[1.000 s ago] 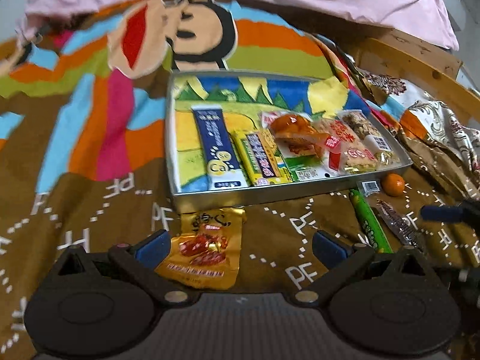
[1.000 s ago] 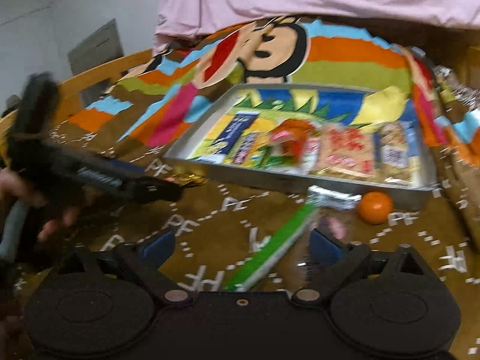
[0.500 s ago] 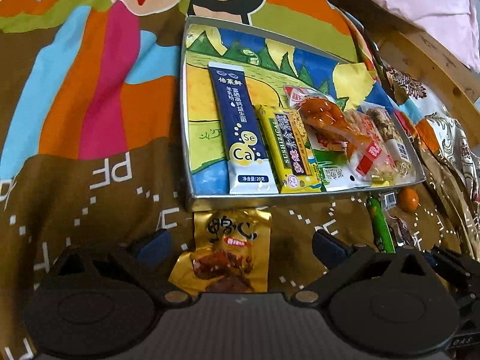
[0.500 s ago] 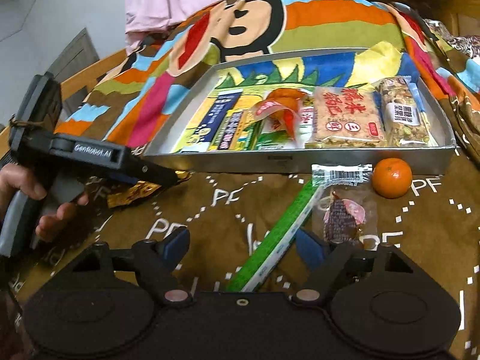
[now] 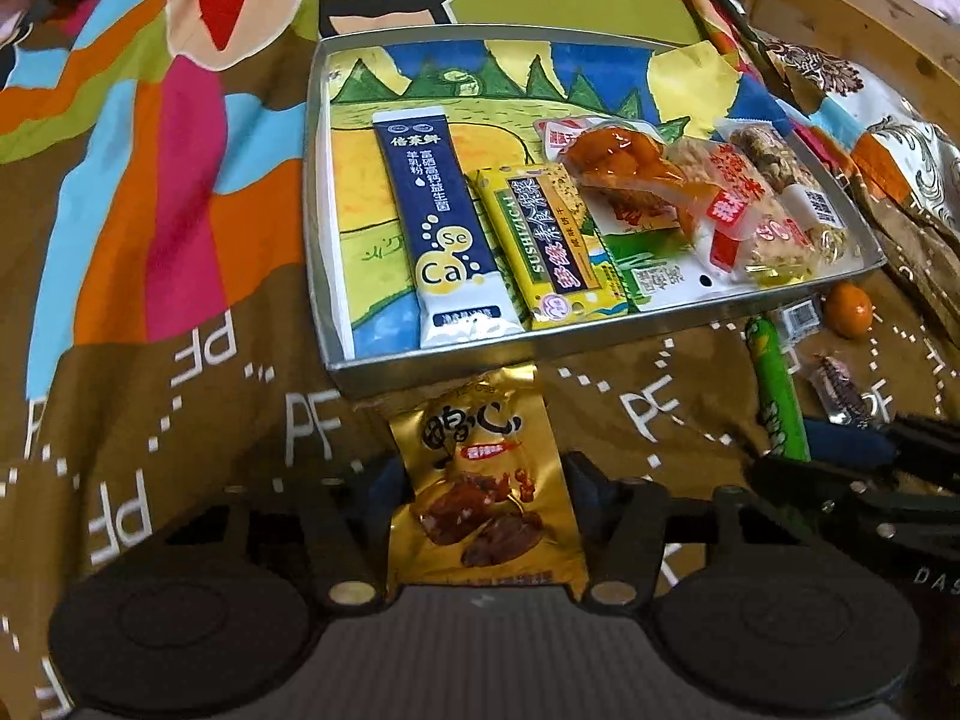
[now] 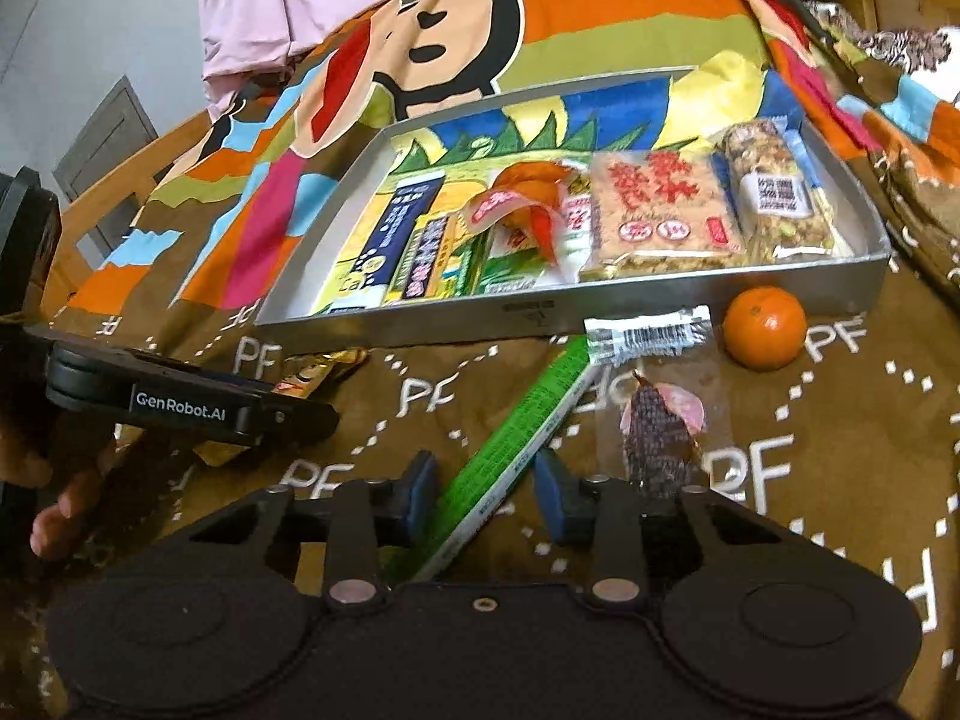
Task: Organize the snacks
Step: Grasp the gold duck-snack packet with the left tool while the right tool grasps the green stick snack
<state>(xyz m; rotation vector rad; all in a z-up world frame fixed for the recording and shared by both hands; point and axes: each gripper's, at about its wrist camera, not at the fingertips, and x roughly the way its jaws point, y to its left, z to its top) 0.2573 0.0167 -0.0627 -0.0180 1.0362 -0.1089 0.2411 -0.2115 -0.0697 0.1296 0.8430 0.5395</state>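
Cartoon-print blanket (image 6: 810,420) carries: metal tray (image 6: 456,327), gold pouch (image 5: 486,480), green stick pkt (image 6: 522,438), orange (image 6: 764,327), clear-wrapped dark snack (image 6: 657,426).

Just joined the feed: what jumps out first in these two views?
The metal tray packed with bright snack packets sits on a loud cartoon-monkey blanket. The left gripper straddles a gold pouch just outside the tray's near wall; the right gripper straddles a green stick packet beside an orange.
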